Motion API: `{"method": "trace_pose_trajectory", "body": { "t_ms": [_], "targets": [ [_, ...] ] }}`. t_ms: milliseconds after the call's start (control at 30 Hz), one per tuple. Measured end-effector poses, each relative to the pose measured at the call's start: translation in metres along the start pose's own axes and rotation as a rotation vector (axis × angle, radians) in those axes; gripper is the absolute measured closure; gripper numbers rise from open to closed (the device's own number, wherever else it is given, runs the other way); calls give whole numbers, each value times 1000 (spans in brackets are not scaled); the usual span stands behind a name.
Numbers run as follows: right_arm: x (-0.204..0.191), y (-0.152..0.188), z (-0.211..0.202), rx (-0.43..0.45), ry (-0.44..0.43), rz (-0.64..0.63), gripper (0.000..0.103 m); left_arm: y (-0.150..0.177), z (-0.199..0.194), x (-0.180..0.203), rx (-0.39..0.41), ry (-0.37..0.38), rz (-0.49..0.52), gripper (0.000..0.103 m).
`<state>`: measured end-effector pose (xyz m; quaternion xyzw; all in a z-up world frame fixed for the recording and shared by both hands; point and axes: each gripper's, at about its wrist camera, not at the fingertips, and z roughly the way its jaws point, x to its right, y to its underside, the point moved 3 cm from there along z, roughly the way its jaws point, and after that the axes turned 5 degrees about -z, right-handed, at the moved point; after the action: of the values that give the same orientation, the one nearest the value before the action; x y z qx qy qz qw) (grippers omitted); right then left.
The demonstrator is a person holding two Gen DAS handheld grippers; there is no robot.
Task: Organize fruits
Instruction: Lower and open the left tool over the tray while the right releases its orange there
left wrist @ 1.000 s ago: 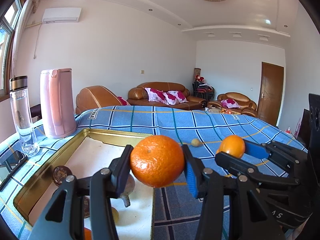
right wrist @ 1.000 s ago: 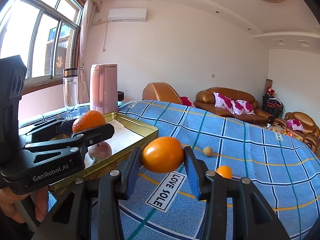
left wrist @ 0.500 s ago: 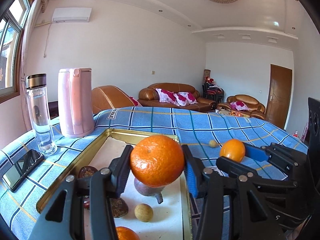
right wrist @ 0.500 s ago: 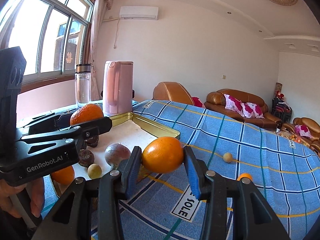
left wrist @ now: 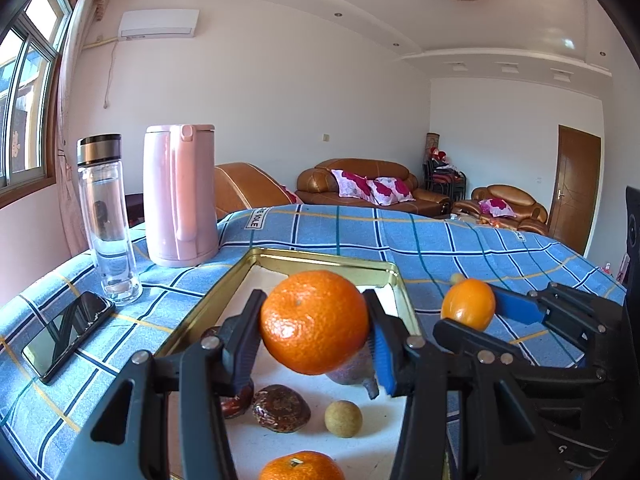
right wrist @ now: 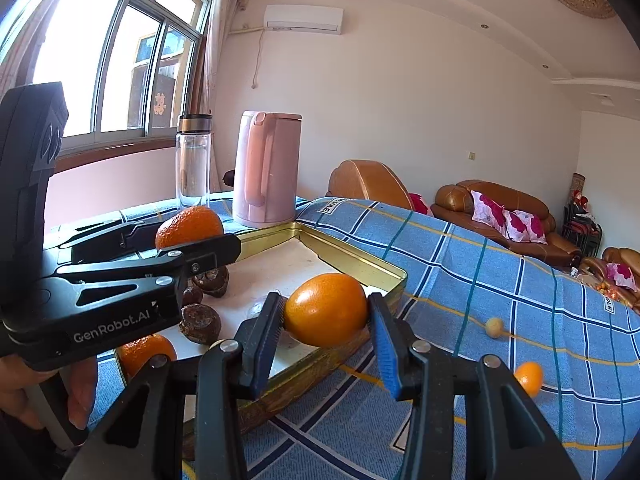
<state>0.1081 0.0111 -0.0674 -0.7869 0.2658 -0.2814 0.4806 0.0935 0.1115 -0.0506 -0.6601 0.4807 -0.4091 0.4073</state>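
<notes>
Left wrist view: your left gripper [left wrist: 316, 324] has its fingers clamped on a mandarin [left wrist: 314, 322], held above the gold tray [left wrist: 320, 258] — below it lie a brown fruit [left wrist: 281, 408], a small round fruit [left wrist: 343, 418] and another mandarin [left wrist: 301, 467] at 6 o'clock. At 3 o'clock, your right gripper [right wrist: 326, 312] pinches an orange [right wrist: 326, 309] over the tray's edge. On the checked surface [right wrist: 500, 280] — at 4 o'clock — sits a loose small orange [right wrist: 529, 378].

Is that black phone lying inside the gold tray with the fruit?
No, the phone lies on the blue checked cloth beside the glass bottle, outside the gold tray.
</notes>
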Motion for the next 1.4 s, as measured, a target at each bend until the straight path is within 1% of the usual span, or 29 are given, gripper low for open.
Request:
{"method": "trace_pose_trajectory", "body": {
  "t_ms": [533, 800, 1067, 1233, 1400],
  "targets": [
    [-28, -6, 20, -30, -61, -45, 58, 1, 6, -37, -32, -75, -25, 53],
    [-36, -7, 30, -72, -93, -67, 58, 5, 10, -50, -62, -109, -25, 53],
    [-38, -7, 39, -109, -132, -72, 58, 8, 17, -55, -103, -135, -10, 53],
    [-45, -6, 44, -135, -152, -101, 58, 11, 22, -56, -127, -144, 3, 53],
    [-49, -5, 48, -159, -166, -121, 58, 10, 21, -57, -121, -157, 10, 53]
  ]
}}
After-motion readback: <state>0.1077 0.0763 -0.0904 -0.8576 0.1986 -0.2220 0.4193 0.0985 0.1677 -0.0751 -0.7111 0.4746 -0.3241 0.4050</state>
